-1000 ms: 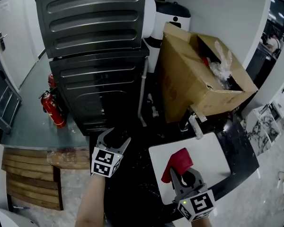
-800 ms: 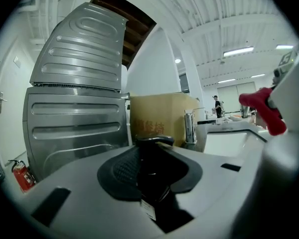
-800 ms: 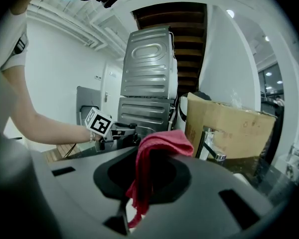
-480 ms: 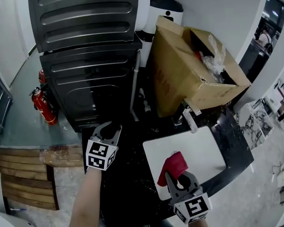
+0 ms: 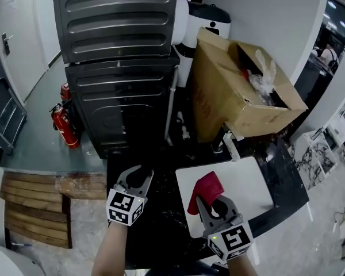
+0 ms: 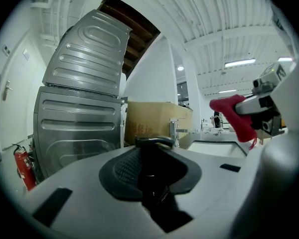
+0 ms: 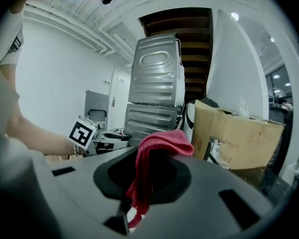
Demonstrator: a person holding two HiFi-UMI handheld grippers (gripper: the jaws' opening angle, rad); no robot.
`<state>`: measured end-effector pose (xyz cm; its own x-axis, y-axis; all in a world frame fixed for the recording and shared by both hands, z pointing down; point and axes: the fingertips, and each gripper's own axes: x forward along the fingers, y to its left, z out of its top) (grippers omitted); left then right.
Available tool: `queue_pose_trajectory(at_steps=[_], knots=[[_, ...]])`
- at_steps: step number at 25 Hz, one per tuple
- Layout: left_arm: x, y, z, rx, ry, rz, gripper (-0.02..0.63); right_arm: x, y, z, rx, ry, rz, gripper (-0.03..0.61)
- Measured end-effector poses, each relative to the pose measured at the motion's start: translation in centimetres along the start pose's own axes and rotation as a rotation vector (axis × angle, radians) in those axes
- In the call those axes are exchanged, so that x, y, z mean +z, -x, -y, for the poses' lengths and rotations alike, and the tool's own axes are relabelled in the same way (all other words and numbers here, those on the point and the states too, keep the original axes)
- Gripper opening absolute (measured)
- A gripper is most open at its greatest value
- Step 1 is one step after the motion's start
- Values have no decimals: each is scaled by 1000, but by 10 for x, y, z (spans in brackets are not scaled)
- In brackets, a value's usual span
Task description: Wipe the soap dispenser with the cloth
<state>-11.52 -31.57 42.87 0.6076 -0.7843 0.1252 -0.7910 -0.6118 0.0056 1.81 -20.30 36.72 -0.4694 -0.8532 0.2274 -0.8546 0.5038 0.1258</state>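
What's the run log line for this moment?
left gripper: shut on soap dispenser | right gripper: shut on red cloth | wipe: not yet begun

**Surroundings of the work area, head view**

Two ribbed grey metal appliances are shown stacked at the back. An open cardboard box, tilted and holding crumpled clear plastic, is placed to their right. Below it, a faucet and a white sink are set in the black table. Red fire extinguishers and a wooden pallet are seen on the floor at left.
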Motion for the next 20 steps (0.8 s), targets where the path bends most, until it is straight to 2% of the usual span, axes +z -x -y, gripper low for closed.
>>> queue_pose_trajectory(at_steps=[12,20], knots=[[0,55,76,30,-3,2,91,10,7,9,70,-1,51,52],[-13,68,115,-16,-6,-15,91,3,12,5,105,-57,47,52]])
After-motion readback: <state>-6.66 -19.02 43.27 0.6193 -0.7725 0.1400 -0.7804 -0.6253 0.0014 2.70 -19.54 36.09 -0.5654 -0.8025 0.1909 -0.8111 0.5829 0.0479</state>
